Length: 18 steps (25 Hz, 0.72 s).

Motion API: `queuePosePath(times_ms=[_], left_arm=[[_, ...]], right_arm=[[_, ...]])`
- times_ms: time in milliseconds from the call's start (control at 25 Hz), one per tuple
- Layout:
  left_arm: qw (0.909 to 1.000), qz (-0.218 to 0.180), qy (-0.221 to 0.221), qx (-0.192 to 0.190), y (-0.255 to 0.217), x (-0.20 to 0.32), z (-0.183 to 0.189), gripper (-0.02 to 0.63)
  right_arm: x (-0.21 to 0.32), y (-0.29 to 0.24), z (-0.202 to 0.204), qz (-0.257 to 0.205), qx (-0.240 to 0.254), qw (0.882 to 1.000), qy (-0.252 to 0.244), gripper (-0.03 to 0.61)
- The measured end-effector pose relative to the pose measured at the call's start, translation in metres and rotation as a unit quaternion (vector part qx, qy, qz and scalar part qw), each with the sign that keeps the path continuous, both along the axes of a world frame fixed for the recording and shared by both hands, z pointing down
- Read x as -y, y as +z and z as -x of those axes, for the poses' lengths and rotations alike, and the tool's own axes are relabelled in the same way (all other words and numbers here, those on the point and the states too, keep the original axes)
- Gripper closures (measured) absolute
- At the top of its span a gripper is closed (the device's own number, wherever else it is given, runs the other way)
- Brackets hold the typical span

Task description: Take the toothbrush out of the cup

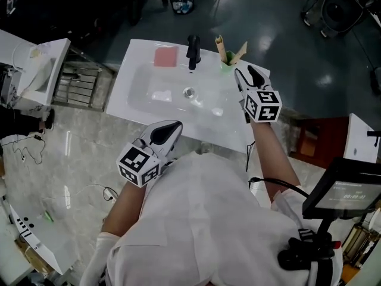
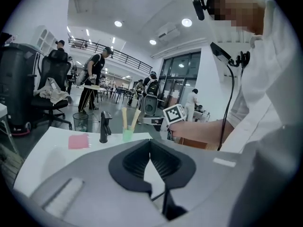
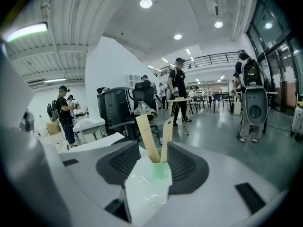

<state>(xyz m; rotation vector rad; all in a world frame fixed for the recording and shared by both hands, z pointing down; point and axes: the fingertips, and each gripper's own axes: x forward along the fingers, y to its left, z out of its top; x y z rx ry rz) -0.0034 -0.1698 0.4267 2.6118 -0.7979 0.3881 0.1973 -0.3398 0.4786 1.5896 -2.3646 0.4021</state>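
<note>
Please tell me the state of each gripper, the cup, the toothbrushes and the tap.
Cup: upright on the sink corner.
Toothbrushes: both standing in the cup, leaning apart.
Tap: no water running.
Left gripper: fingers shut, empty.
Right gripper: fingers open, lined up on the cup, not gripping.

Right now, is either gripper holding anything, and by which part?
Nothing is held. The right gripper is open, its pads not pressing on the green cup or the toothbrushes; the left gripper is shut, empty.

On the white sink [image 1: 140, 94] a black faucet [image 1: 193, 51] stands beside a pink pad [image 1: 166, 56] (flat on the rim).
</note>
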Motion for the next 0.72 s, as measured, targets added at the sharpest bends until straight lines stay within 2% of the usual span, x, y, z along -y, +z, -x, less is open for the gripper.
queuePosePath(times_ms=[360,720], left_arm=[[0.9984,0.010,-0.050,0.025,0.009,0.027,-0.001,0.606],[0.9971,0.010,-0.071,0.028,0.003,0.018,0.006,0.606]], right_arm=[[0.062,0.026,-0.003,0.008,0.015,1.000,-0.010,0.403],[0.065,0.031,-0.003,0.010,0.006,1.000,-0.001,0.412]])
